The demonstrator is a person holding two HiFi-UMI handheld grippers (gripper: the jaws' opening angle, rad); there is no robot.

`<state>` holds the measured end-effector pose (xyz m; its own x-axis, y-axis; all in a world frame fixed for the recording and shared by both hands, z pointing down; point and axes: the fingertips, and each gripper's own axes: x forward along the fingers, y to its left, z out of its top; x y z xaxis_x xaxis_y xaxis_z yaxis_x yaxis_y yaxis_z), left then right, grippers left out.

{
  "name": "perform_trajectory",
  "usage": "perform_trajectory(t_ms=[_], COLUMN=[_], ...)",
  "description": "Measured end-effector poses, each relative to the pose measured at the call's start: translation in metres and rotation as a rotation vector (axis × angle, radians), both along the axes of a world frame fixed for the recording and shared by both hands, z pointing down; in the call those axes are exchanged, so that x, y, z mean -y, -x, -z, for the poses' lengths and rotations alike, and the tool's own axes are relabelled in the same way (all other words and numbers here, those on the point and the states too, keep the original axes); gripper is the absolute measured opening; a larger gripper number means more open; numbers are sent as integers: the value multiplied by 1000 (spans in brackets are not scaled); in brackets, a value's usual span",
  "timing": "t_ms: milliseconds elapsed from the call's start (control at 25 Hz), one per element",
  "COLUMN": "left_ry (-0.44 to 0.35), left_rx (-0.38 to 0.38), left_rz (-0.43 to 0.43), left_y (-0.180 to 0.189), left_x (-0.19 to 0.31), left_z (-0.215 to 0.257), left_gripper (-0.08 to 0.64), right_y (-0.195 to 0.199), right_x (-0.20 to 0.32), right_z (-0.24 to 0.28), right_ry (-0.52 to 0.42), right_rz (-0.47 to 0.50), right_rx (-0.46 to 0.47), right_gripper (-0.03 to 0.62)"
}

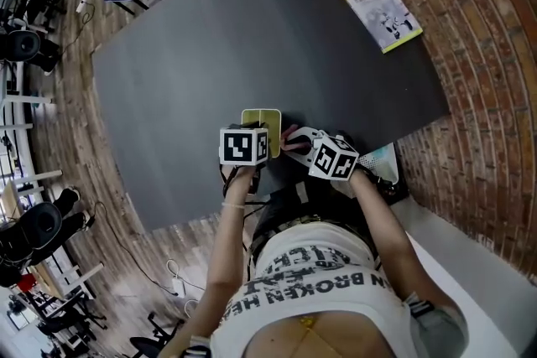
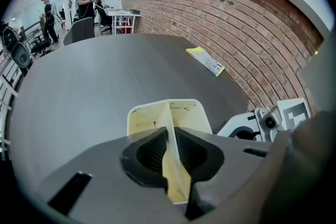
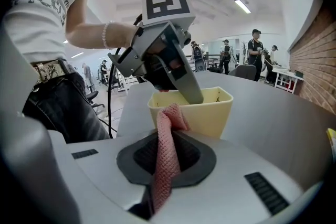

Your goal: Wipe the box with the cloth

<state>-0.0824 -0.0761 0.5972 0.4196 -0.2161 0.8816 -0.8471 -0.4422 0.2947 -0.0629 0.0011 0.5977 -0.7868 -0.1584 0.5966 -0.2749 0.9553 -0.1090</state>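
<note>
- Fingers (image 2: pixel 148 153) of the left gripper (image 2: pixel 170 139) are clamped on one wall of the pale yellow plastic box (image 2: pixel 185 115); the wall is pinched edge-on between the ribbed pads, over the rim
- On the right gripper (image 3: pixel 165 139) the fingers are closed on the pink waffle-weave cloth (image 3: pixel 167 150), which rises out of the jaws; its free end is laid against the box's outer wall just below the rim
- The box is stood open side up on the dark table (image 1: pixel 210 46), at the near edge just in front of the person and between the two grippers; a yellow-green booklet (image 1: pixel 379 11) is left well apart at the far right
- The step in hand is judged to be the wiping of the outer wall that faces the right gripper
- A firm pinch by the left gripper is called for, since so light a box is likely to be slid or tipped by any sideways push
- The cloth is best pressed flat and drawn along the wall in even strokes, with the pressure aimed towards the held wall, not away from it
- Enough cloth should be left ahead of the fingertips that the plastic is met by fabric and not by hard jaw
- Dark specks are seen on the inner faces in the left gripper view, so the inside may also need to be wiped
</note>
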Motion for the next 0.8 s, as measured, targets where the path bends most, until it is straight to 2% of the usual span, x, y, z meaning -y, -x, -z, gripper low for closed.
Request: perform_trajectory(t_ms=[200,320,480,680,800], left_ry=[-13,-30,-12,-56,-75], left_rx=[19,27,5,73,86], left_rz=[-12,-21,-45,-157,-225], left_y=[0,-1,-2,-1,-2], left_x=[0,0,-1,-1,-3], left_z=[0,0,-1,0,1], left_gripper=[44,44,44,41,40], right_y=[6,12,16,4,-11], right_x=[-16,-27,-36,-29,-20], right_z=[0,0,-1,13,21], right_ry=[22,18,8,7,2], right_rz=[11,62,109,49,-25], right_rx=[18,15,8,56,77], right_gripper=[18,18,17,17,17])
